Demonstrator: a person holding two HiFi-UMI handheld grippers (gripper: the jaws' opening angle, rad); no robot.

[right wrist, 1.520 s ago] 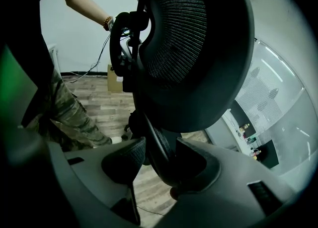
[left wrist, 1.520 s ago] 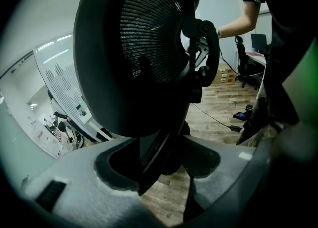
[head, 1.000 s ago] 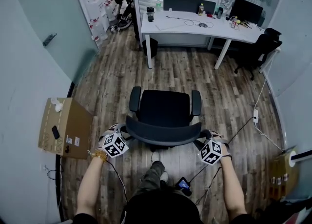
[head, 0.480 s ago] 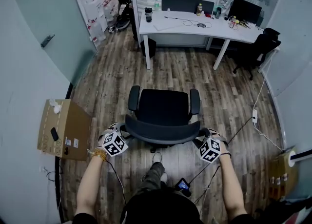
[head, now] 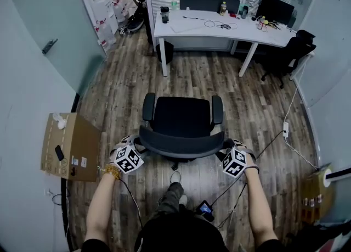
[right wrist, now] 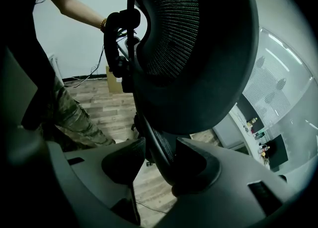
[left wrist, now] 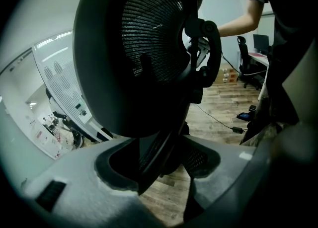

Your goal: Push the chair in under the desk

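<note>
Head view, left to right: a cardboard box (head: 68, 147) sits by the pale wall. Next come the left gripper (head: 137, 144), the chair (head: 182, 118) and the right gripper (head: 225, 146). A white power strip (head: 286, 130) lies on the floor near the right-hand wall, with a second box (head: 313, 190) nearer the person.

Farther off stands the white desk (head: 249, 32), with a dark bin (head: 166, 52) by its left leg and a spare chair (head: 288, 53) at its right end. Bare wood floor (head: 203, 78) lies between the chair and the desk, which are well apart.

The chair is black, its seat facing the desk, its mesh backrest curved and nearest the person. An armrest (head: 149, 107) stands on each side.

Left gripper view has its jaws wide apart, the backrest's rim between them and floor showing beside it. Right gripper view shows the same at the other end of the backrest.

Count: two grippers, two armrests, two chairs, two boxes, one desk, one bin.
</note>
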